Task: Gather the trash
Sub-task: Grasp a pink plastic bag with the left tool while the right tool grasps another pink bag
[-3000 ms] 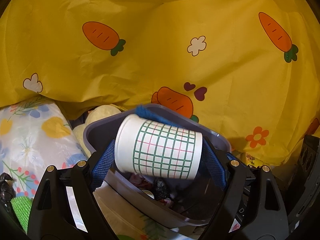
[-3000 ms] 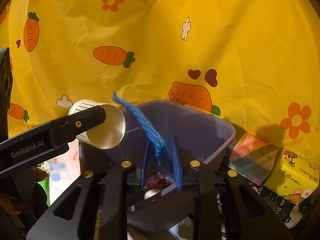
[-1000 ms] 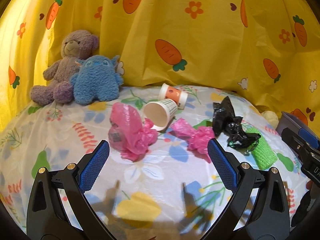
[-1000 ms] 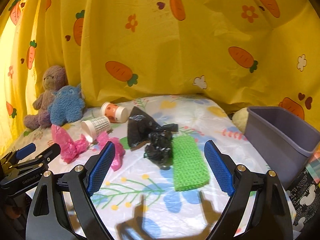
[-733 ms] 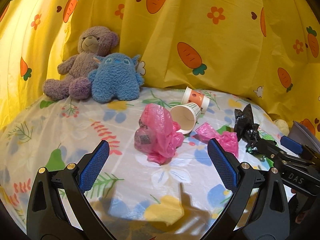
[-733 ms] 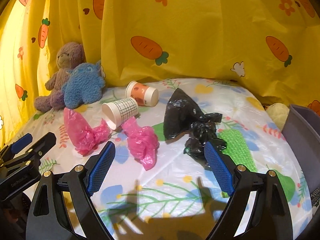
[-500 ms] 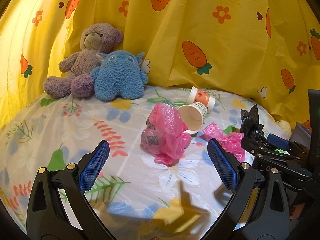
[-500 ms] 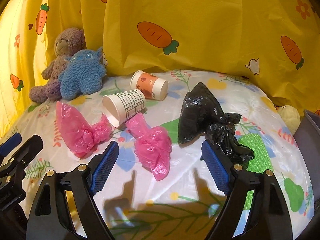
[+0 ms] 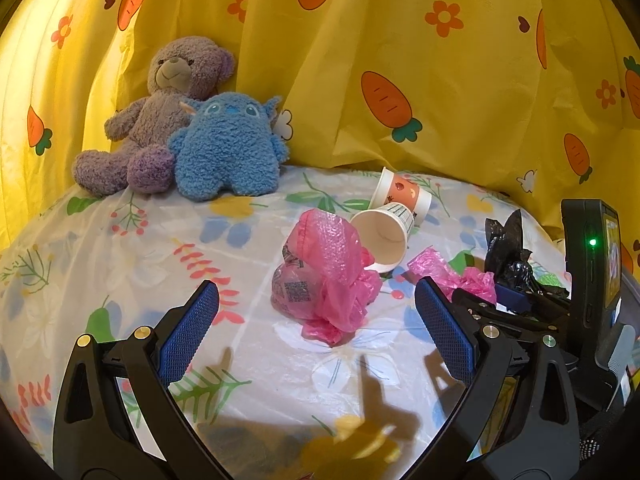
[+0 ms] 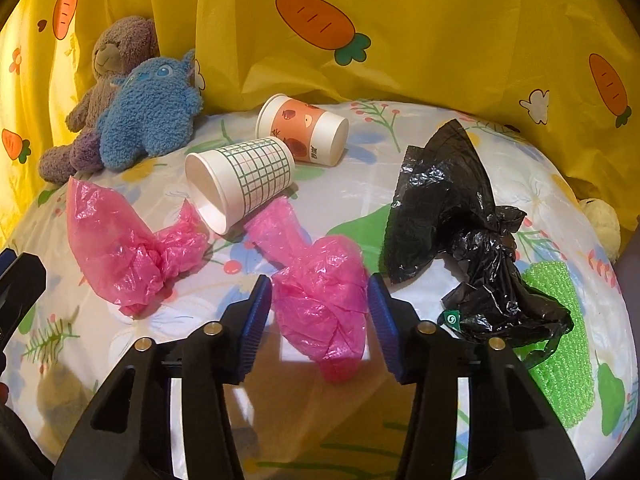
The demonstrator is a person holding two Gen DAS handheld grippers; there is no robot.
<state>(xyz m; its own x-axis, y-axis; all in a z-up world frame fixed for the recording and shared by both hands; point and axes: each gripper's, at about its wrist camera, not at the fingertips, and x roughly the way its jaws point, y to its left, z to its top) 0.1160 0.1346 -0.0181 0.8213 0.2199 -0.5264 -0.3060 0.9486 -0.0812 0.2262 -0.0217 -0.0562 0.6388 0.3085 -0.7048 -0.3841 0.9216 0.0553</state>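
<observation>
My right gripper (image 10: pixel 318 308) is low over the flowered sheet, its jaws closing around a small crumpled pink bag (image 10: pixel 320 296). The blue pads stand at the bag's two sides without squeezing it. In the left wrist view the same gripper (image 9: pixel 496 300) reaches in from the right by that bag (image 9: pixel 452 276). My left gripper (image 9: pixel 316 320) hangs wide open and empty, just short of a bigger pink bag (image 9: pixel 320 276). A grid-patterned paper cup (image 10: pixel 244 176) and an orange paper cup (image 10: pixel 304 128) lie on their sides. A black bag (image 10: pixel 460 220) rests to the right.
A green mesh piece (image 10: pixel 560 340) lies under the black bag's end. A purple-brown teddy bear (image 9: pixel 168 120) and a blue plush toy (image 9: pixel 228 148) sit at the back left against the yellow carrot curtain (image 9: pixel 400 40). The left gripper's finger (image 10: pixel 20 276) shows at the left edge.
My right gripper has moved forward and down over the small pink bag, and its jaws have narrowed around it. The left gripper has drifted a little leftward, still open.
</observation>
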